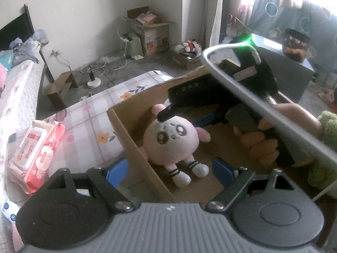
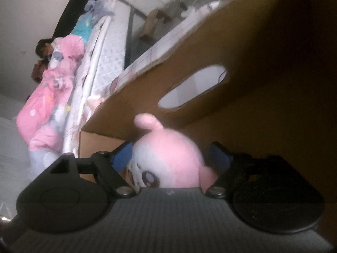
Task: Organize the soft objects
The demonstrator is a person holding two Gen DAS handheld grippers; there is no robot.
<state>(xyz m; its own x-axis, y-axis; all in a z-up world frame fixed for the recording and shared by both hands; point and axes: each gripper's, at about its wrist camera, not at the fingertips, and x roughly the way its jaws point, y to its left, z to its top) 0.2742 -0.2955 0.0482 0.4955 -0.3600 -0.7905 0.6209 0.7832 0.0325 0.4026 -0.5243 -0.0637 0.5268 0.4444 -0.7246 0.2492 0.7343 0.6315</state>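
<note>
A pink round plush toy [image 1: 171,142] with striped socks sits inside an open cardboard box [image 1: 126,130]. My left gripper [image 1: 170,170] is open and empty, hovering above the box's near wall. In the left wrist view my right gripper [image 1: 181,113] reaches down into the box, its fingers around the plush's head. In the right wrist view the plush [image 2: 168,158] fills the gap between the blue pads [image 2: 122,158] of my right gripper [image 2: 170,158], which touch its sides. The box wall with a hand slot [image 2: 193,86] rises behind.
The box rests on a checked floral mattress [image 1: 90,113]. A pack of wet wipes [image 1: 35,151] lies at the left. A bed with pink bedding [image 2: 52,88] is behind. Boxes [image 1: 153,33], cables and a small doll [image 1: 191,45] sit on the floor by the wall.
</note>
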